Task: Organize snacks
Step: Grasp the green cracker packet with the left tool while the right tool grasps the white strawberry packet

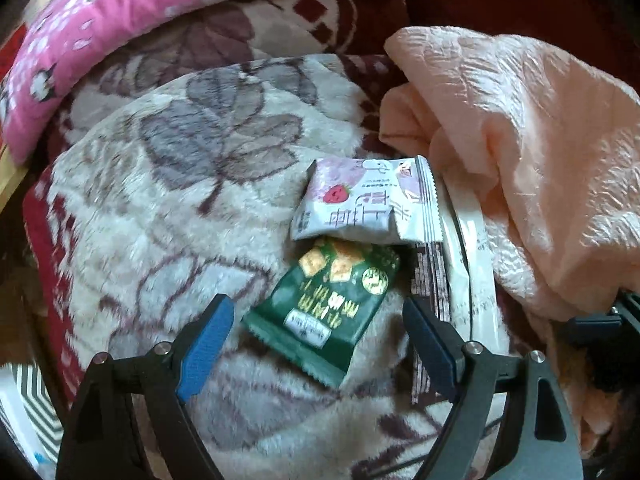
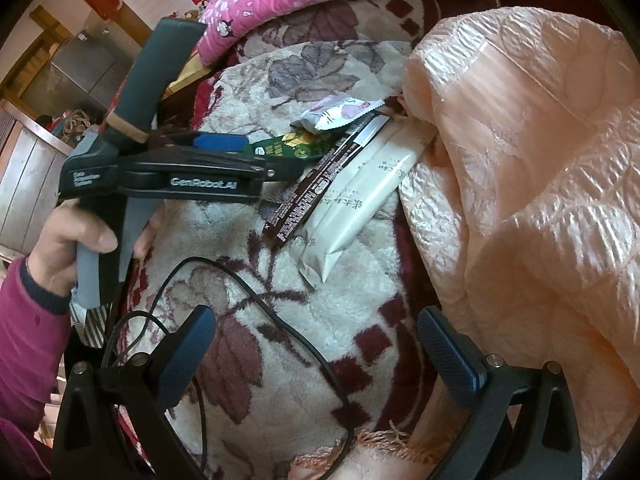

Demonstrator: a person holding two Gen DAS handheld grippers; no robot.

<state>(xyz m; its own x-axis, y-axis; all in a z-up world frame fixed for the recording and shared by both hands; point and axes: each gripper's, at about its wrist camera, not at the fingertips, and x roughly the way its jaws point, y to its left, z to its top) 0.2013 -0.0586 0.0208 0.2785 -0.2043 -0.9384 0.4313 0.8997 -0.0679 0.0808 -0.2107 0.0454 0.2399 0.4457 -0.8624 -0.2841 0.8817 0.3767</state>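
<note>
Green cracker packet (image 1: 326, 312) lies on the floral blanket (image 1: 160, 208), just below the white strawberry packet (image 1: 360, 200). The left gripper (image 1: 316, 344) stands wide open and empty astride its lower end, nearer than the open, empty right gripper (image 2: 316, 356).

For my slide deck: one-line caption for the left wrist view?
Open left gripper poised over a green snack packet on a floral blanket.

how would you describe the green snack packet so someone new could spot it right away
Start at the peach quilt and look beside it, on the leaf-patterned blanket, at the small cluster of snacks. The green snack packet lies just below the white strawberry packet; it is the only dark green one, printed with square crackers.
</note>
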